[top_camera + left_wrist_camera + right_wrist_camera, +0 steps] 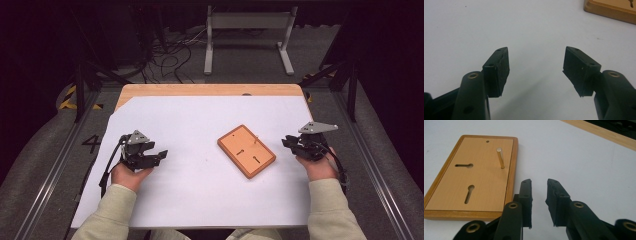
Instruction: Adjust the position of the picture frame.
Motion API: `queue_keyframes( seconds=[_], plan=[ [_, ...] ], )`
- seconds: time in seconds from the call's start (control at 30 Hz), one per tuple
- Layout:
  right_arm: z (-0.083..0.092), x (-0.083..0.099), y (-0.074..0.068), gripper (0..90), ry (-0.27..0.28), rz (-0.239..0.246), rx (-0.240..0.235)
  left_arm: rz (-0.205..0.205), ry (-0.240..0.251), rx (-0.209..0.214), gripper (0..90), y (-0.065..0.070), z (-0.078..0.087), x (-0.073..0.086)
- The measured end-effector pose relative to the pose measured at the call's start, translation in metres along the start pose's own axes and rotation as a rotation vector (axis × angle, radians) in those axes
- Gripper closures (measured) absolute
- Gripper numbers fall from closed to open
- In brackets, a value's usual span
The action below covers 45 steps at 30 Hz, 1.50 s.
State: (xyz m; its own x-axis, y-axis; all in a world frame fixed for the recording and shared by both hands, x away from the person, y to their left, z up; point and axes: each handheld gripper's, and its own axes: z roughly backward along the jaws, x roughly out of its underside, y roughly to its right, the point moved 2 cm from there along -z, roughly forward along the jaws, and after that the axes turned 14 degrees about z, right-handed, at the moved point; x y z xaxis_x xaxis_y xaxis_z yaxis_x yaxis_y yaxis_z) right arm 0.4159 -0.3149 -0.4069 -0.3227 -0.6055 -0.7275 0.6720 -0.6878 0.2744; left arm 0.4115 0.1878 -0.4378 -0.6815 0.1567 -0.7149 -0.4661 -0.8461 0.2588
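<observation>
Wooden board [246, 151] lies flat on white sheet [200, 195] covering table [210, 90], right of centre, turned at angle. Brass peg [500, 158] stands upright in board, near its long edge; two keyhole slots [469, 194] cut in board face.

Left gripper [159, 155] hovers over sheet, well apart from board, jaws spread wide, nothing between them.

Right gripper [288, 141] sits just beside board's right edge, jaws nearly together with narrow gap, empty, not touching board.
</observation>
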Motion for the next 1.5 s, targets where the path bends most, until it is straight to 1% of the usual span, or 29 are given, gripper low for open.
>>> queue_keyframes(
  seconds=[0.1, 0.17, 0.27, 0.33, 0.37, 0.4, 0.47, 0.53, 0.6, 0.8, 0.87, 1.03, 1.07, 1.1, 1.13, 1.2, 1.23, 1.27, 1.43, 1.5],
  plan=[
    [0.000, 0.001, 0.001, 77.5, -0.022, -0.005, -0.013, 0.006, -0.006, 0.016, 37.8, 0.001, 0.000, 0.000],
    [-0.001, 0.002, 0.002, 78.0, -0.052, -0.008, -0.032, -0.006, -0.012, 0.021, 37.9, 0.002, 0.000, 0.000],
    [-0.004, 0.003, 0.001, 79.2, -0.093, -0.012, -0.052, -0.003, -0.019, 0.021, 37.4, 0.004, -0.001, 0.001],
    [-0.008, 0.004, 0.001, 79.2, -0.127, -0.006, -0.071, -0.006, -0.020, 0.019, 37.1, 0.004, -0.001, 0.001],
    [-0.008, 0.004, 0.001, 79.2, -0.127, -0.006, -0.071, -0.006, -0.020, 0.019, 36.9, 0.004, -0.001, 0.001],
    [-0.013, 0.005, -0.002, 79.2, -0.167, 0.002, -0.094, -0.010, -0.019, 0.020, 36.7, 0.004, 0.000, 0.001],
    [-0.018, 0.006, -0.005, 79.3, -0.197, 0.009, -0.114, -0.006, -0.020, 0.019, 36.6, 0.004, -0.001, 0.001],
    [-0.020, 0.007, -0.006, 79.2, -0.204, 0.010, -0.120, 0.002, -0.020, 0.019, 36.4, 0.004, -0.001, 0.001],
    [-0.028, 0.009, -0.010, 79.6, -0.228, 0.022, -0.138, -0.008, -0.028, 0.020, 36.3, 0.004, -0.002, 0.001],
    [-0.035, 0.012, -0.013, 83.2, -0.253, 0.025, -0.142, -0.005, -0.029, 0.020, 36.2, 0.004, -0.003, 0.001],
    [-0.038, 0.013, -0.014, 85.3, -0.261, 0.033, -0.151, -0.008, -0.034, 0.020, 36.1, 0.005, -0.004, 0.001],
    [-0.041, 0.013, -0.015, 87.4, -0.260, 0.048, -0.145, -0.011, -0.040, 0.018, 35.9, 0.004, -0.004, 0.001],
    [-0.042, 0.012, -0.015, 88.6, -0.257, 0.073, -0.128, -0.012, -0.041, 0.020, 35.8, 0.005, -0.004, 0.002],
    [-0.043, 0.012, -0.014, 89.2, -0.253, 0.083, -0.114, -0.010, -0.039, 0.017, 35.8, 0.005, -0.005, 0.002],
    [-0.043, 0.012, -0.014, 89.2, -0.253, 0.083, -0.114, -0.010, -0.039, 0.017, 35.8, 0.005, -0.005, 0.002],
    [-0.045, 0.011, -0.012, 89.7, -0.247, 0.092, -0.095, -0.010, -0.043, 0.018, 35.8, 0.006, -0.006, 0.002],
    [-0.046, 0.011, -0.012, 89.7, -0.245, 0.093, -0.095, -0.012, -0.044, 0.018, 35.7, 0.006, -0.006, 0.002],
    [-0.047, 0.011, -0.012, 89.7, -0.246, 0.096, -0.098, -0.022, -0.044, 0.014, 35.7, 0.005, -0.006, 0.002],
    [-0.050, 0.010, -0.015, 89.8, -0.241, 0.109, -0.127, -0.019, -0.049, 0.016, 35.7, 0.006, -0.007, 0.002],
    [-0.051, 0.010, -0.017, 89.9, -0.234, 0.106, -0.148, -0.019, -0.050, 0.017, 35.6, 0.006, -0.007, 0.002]
  ],
)
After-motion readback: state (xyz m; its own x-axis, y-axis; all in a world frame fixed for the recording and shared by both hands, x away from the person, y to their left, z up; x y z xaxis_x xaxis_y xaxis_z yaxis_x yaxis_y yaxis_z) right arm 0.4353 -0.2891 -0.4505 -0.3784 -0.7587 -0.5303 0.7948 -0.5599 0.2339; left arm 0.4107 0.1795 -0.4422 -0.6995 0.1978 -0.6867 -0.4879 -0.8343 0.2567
